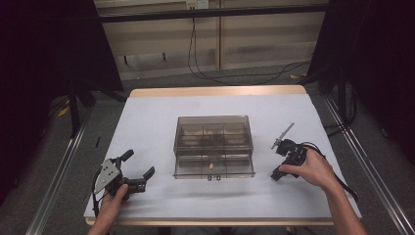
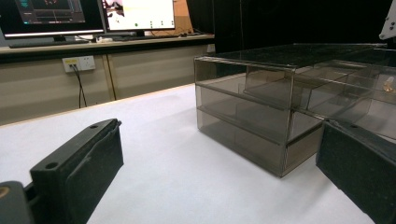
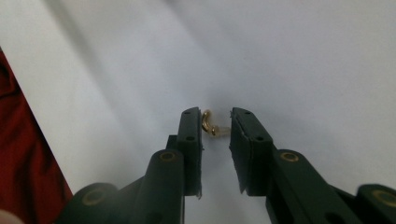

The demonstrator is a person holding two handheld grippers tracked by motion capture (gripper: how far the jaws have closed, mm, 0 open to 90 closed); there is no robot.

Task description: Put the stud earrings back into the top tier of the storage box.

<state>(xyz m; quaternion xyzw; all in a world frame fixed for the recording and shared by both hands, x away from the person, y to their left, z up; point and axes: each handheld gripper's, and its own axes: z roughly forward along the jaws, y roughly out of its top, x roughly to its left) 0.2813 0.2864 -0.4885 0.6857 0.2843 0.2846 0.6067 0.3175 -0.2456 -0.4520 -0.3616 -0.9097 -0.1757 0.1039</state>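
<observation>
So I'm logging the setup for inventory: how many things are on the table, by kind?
Smoky clear drawer box: 1
Small gold pieces: 2, one inside the box, one between the jaws of the right gripper
Grippers: 2, left gripper and the right one
Total: 5

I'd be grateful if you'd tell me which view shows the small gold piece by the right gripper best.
The right gripper view: the gold piece lies on the white table cover, large, between the part-open jaws of the right gripper. In the high view the person's hand covers that spot. The left gripper view faces the smoky drawer box.
</observation>
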